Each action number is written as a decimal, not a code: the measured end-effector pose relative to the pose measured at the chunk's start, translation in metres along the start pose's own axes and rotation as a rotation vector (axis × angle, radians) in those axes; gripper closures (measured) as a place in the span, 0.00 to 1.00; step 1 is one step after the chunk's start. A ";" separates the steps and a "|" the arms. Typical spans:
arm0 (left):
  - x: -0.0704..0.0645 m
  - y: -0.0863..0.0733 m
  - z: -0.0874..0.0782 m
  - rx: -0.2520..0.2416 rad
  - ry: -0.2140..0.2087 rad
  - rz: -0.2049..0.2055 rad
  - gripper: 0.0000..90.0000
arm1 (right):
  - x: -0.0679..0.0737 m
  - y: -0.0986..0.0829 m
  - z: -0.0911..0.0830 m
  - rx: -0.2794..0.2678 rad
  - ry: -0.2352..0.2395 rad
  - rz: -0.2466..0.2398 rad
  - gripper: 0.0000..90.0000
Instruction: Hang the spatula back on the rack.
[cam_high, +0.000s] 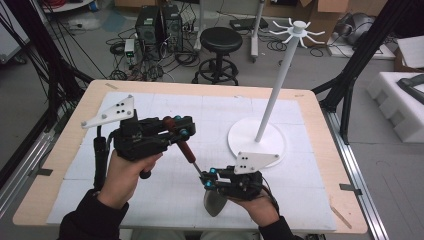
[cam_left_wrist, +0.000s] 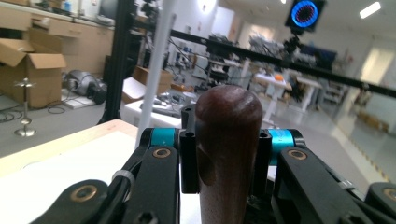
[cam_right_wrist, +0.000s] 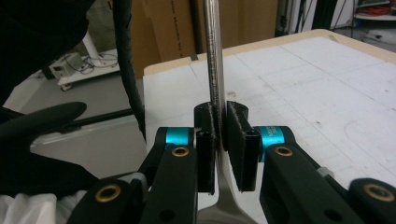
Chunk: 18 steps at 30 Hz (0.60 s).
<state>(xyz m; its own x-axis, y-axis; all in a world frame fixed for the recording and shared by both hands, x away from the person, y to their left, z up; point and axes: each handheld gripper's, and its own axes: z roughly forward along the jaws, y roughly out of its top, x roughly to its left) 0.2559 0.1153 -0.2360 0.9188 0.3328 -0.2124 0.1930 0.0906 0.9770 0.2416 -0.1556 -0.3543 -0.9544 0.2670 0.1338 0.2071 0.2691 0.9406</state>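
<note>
My left claw (cam_high: 181, 131) clamps the ladle's wooden handle (cam_left_wrist: 227, 154), my right claw (cam_high: 209, 179) pinches its metal shaft (cam_right_wrist: 213, 70) (white stand (cam_high: 257, 140) at two o'clock)

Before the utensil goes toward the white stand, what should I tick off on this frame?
1. Left gripper shut on the wooden handle: ok.
2. Right gripper shut on the metal shaft: ok.
3. Utensil off the table, held between both grippers: ok.
4. Stand upright on its round base: ok.
5. Hooks at the stand's top bare: ok.
6. Handle has a hanging hole: cannot tell.
</note>
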 end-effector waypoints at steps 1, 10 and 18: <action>-0.002 0.003 0.002 0.007 -0.008 0.014 0.81 | 0.000 0.000 0.001 -0.007 0.010 0.000 0.90; -0.012 0.017 0.006 0.047 -0.087 0.098 0.81 | -0.010 0.006 -0.001 -0.167 0.161 -0.048 0.55; -0.017 0.018 0.007 0.039 -0.194 0.109 0.81 | -0.012 0.007 0.012 -0.182 0.277 -0.050 0.63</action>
<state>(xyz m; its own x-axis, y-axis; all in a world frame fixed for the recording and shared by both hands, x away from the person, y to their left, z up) 0.2461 0.1043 -0.2148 0.9833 0.1513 -0.1010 0.0981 0.0265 0.9948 0.2576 -0.1459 -0.3531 -0.9897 -0.0107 0.1425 0.1408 0.0989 0.9851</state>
